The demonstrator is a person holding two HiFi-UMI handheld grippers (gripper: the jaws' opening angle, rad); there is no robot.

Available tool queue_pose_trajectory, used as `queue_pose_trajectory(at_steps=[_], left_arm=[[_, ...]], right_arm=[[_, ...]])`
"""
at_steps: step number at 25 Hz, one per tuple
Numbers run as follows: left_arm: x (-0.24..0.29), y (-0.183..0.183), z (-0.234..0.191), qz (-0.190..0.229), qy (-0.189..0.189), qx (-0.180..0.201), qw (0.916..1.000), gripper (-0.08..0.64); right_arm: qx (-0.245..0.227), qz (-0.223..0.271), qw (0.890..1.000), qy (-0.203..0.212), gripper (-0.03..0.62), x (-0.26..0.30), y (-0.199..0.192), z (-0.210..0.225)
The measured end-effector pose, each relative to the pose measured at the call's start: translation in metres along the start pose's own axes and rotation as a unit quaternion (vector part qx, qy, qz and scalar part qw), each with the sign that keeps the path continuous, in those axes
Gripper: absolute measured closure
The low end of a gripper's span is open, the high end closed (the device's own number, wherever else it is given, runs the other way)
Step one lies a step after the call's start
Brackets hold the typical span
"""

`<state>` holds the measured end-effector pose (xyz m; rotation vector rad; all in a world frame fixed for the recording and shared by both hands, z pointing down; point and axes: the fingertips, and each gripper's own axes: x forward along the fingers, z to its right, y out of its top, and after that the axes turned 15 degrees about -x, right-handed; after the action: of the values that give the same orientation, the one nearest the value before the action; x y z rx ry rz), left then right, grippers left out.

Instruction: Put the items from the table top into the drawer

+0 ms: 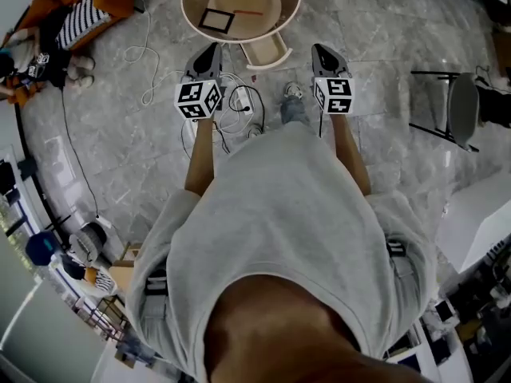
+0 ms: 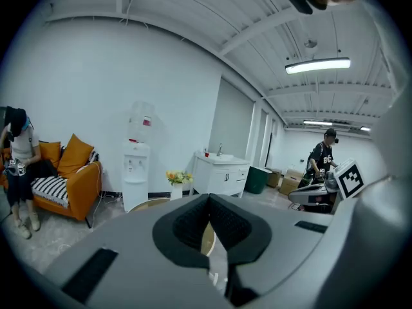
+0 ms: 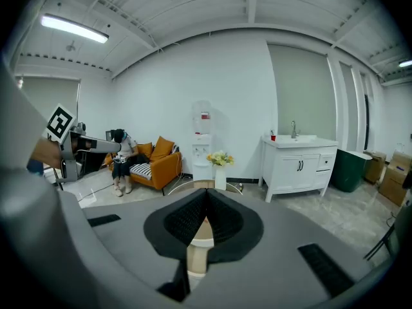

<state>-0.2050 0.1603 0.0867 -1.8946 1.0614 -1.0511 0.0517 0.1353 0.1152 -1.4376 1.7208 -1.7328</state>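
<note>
Left gripper [image 2: 209, 201]: shut, pads pressed together, nothing between. Right gripper [image 3: 206, 195]: closed at the tips the same way, empty. Both held out over the grey marbled floor [image 1: 120, 158], just short of the round pale wooden worktop with a white rim [image 1: 185, 6].

On that worktop, well apart from either gripper: a flat square card with a black border [image 1: 217, 19] and, just beside it, a thin red stick [image 1: 249, 12], possibly a pen. Below the near rim, a shallow pale drawer [image 1: 267, 52] pulled open, apparently empty.

Judged by looks: card light, stiff and lying flush, so hard to pinch from above. Better slid to the rim and taken by one edge. Stick light, smooth, likely to roll. Best gripped across its middle, with care not to flick it away.

No legible writing anywhere. Only black-and-white square markers on each gripper's cube. Red label on the distant white water dispenser [image 3: 203, 140] too small to read.
</note>
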Motion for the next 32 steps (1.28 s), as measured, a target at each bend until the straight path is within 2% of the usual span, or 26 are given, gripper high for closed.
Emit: queue_pose_trajectory(at_steps=[9, 16, 24, 32], left_arm=[[0.062, 0.016, 0.006, 0.002, 0.078, 0.000, 0.9969, 0.545], [0.085, 0.001, 0.006, -0.006, 0.119, -0.022, 0.9926, 0.545], [0.095, -0.013, -0.012, -0.029, 0.131, -0.028, 0.9905, 0.545], [0.131, -0.038, -0.042, -0.049, 0.112, -0.044, 0.9916, 0.545]], right_arm=[[-0.003, 0.000, 0.997, 0.072, 0.568, 0.065, -0.007, 0.069], [-0.003, -0.015, 0.993, 0.121, 0.568, 0.095, -0.032, 0.086], [0.002, -0.024, 0.989, 0.146, 0.568, 0.123, -0.038, 0.073], [0.006, -0.035, 0.990, 0.139, 0.568, 0.159, -0.051, 0.066]])
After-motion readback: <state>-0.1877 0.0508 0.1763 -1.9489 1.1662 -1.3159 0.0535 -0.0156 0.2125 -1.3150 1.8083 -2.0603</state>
